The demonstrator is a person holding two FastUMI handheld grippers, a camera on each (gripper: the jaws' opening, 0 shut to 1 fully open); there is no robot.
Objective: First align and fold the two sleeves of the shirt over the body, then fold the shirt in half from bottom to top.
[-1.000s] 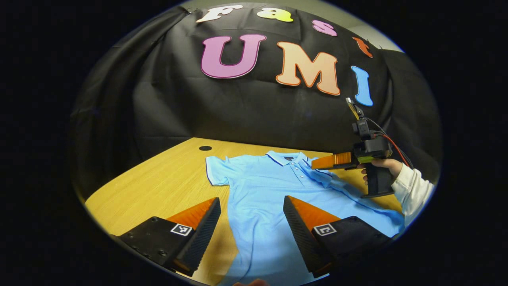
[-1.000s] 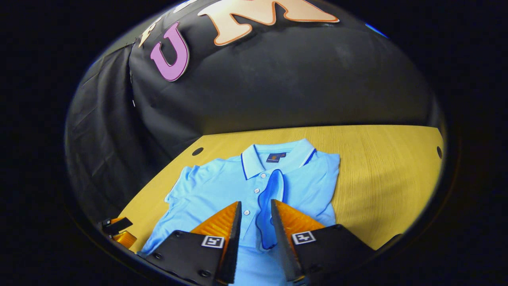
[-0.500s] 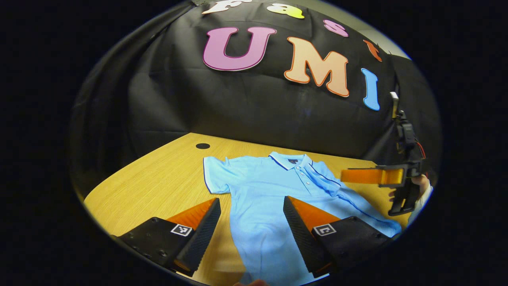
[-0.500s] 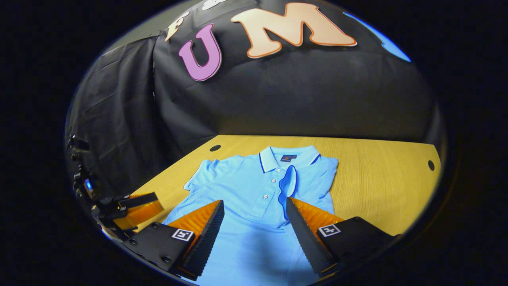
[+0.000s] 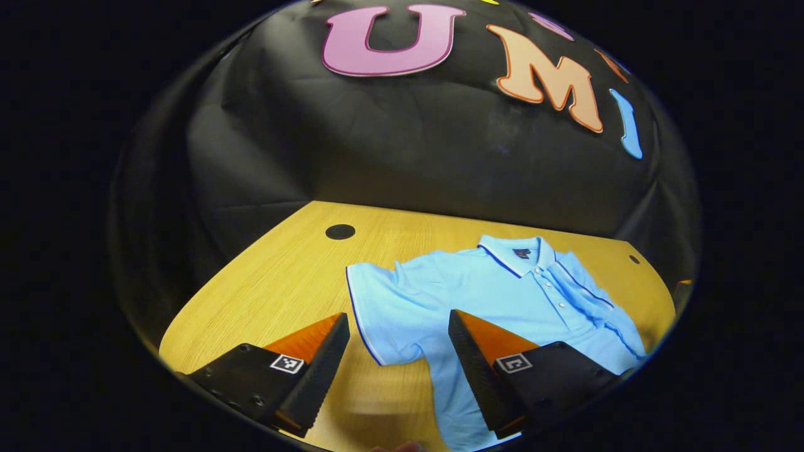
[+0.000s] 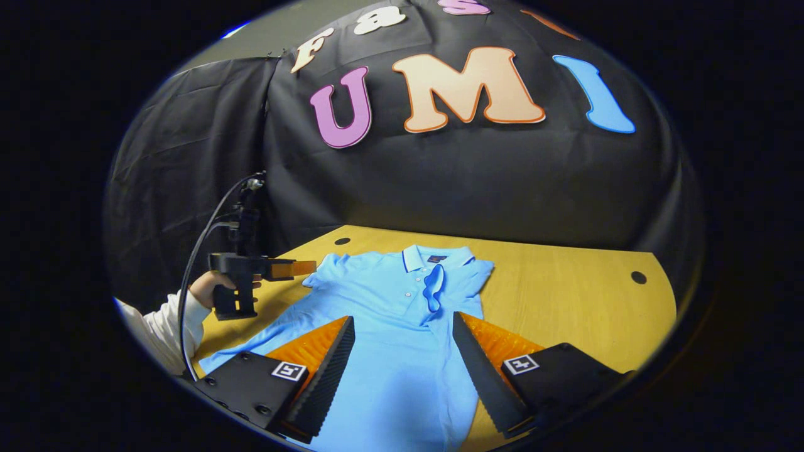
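Observation:
A light blue polo shirt [image 5: 502, 295] lies face up on the wooden table [image 5: 264, 282], collar toward the wall. Its left sleeve [image 5: 383, 314] is spread flat, and my left gripper [image 5: 397, 320] hovers open just above that sleeve. In the right gripper view the shirt [image 6: 389, 351] runs toward me, with its right sleeve [image 6: 433, 289] folded over the chest beside the buttons. My right gripper [image 6: 402, 320] is open over the lower body and holds nothing. The left gripper [image 6: 308, 268] also shows there, near the left shoulder, held by a hand [image 6: 207, 285].
The table [image 6: 565, 295] has bare wood right of the shirt, with a round cable hole [image 6: 638, 277] near its far corner and another hole [image 5: 340, 231] at the far left. Black cloth walls stand close behind. A white sleeve [image 6: 157, 326] reaches in from the left.
My right gripper opened, let go of the folded right sleeve and drew back over the lower body. My left gripper moved left and forward to the spread left sleeve.

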